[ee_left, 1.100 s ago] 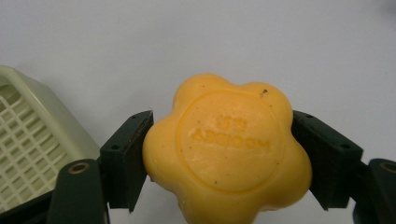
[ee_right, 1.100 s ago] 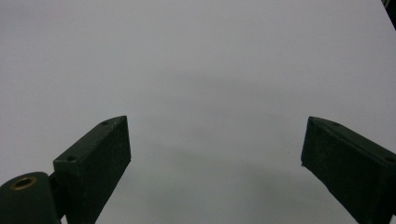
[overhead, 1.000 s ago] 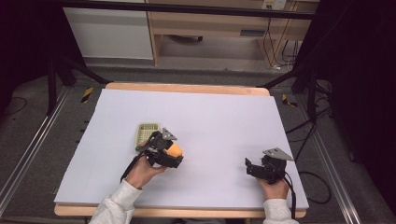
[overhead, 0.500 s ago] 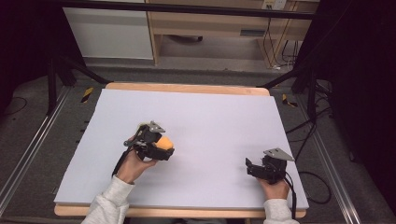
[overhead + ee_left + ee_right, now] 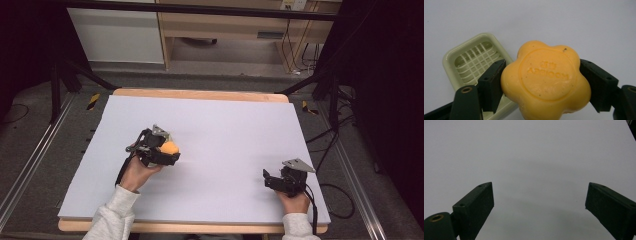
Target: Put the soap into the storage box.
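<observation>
Moved: left gripper (image 5: pixel 167 150) has carried the orange flower-shaped soap (image 5: pixel 545 80) leftward over the soap dish (image 5: pixel 471 60).
Left gripper: jaws pinching the soap, just above the pale green dish.
Right gripper (image 5: pixel 272 181): jaws spread wide, resting on the white table (image 5: pixel 235 125), unmoved.

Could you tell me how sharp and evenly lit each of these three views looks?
High view: soft, dark surroundings, bright table. Left gripper view: soap crisp enough to show embossed lettering, glossy highlights on the soap dish. Right gripper view: jaws dark, faint shadow on the sheet.
</observation>
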`<action>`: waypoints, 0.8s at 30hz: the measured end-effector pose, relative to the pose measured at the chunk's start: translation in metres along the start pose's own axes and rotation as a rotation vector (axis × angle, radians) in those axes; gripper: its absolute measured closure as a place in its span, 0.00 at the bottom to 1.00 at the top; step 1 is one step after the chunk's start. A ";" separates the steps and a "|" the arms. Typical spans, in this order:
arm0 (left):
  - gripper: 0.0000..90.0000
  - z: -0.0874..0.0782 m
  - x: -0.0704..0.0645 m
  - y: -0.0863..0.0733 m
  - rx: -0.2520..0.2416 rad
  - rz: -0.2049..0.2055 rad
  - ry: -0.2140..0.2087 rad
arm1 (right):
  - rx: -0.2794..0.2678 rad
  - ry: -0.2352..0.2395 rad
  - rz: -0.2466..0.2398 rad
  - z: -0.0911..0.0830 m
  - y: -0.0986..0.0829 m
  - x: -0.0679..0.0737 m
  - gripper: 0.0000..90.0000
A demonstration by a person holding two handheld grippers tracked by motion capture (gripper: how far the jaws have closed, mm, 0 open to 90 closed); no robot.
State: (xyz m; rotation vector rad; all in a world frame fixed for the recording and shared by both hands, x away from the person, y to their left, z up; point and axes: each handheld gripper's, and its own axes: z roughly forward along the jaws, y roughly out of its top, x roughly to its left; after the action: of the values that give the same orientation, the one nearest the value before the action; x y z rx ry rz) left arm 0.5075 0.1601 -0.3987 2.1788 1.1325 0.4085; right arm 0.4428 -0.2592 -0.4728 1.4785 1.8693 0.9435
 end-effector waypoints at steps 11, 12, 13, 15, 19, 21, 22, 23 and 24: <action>0.28 -0.002 0.018 0.006 -0.011 -0.032 0.023 | 0.003 -0.002 0.002 0.001 0.000 0.000 0.10; 0.28 -0.002 0.019 0.007 -0.013 -0.035 0.026 | -0.002 -0.001 0.002 0.001 0.000 0.000 0.10; 0.28 -0.002 0.022 0.008 -0.013 -0.039 0.027 | -0.002 -0.001 0.001 0.001 0.000 0.000 0.10; 0.28 -0.001 0.023 0.008 -0.014 -0.042 0.030 | 0.000 -0.001 -0.003 0.001 0.000 0.000 0.10; 0.28 0.005 0.030 0.008 0.002 -0.059 0.037 | 0.001 0.000 0.001 0.001 0.000 0.000 0.10; 0.28 0.006 0.031 0.008 0.004 -0.061 0.041 | 0.001 0.000 0.002 0.001 0.000 0.000 0.10; 0.28 0.007 0.033 0.008 0.004 -0.063 0.045 | 0.000 0.000 0.002 0.001 0.000 0.000 0.10; 0.28 0.009 0.036 0.009 0.006 -0.071 0.050 | 0.002 0.000 0.003 0.001 0.000 0.000 0.10; 0.28 0.010 0.038 0.008 0.006 -0.075 0.052 | 0.003 0.001 0.003 0.002 0.000 0.000 0.10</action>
State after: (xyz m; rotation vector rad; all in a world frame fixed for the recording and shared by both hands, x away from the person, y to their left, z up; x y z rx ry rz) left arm 0.5398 0.1836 -0.4008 2.1350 1.2409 0.4308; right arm 0.4441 -0.2584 -0.4736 1.4834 1.8698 0.9435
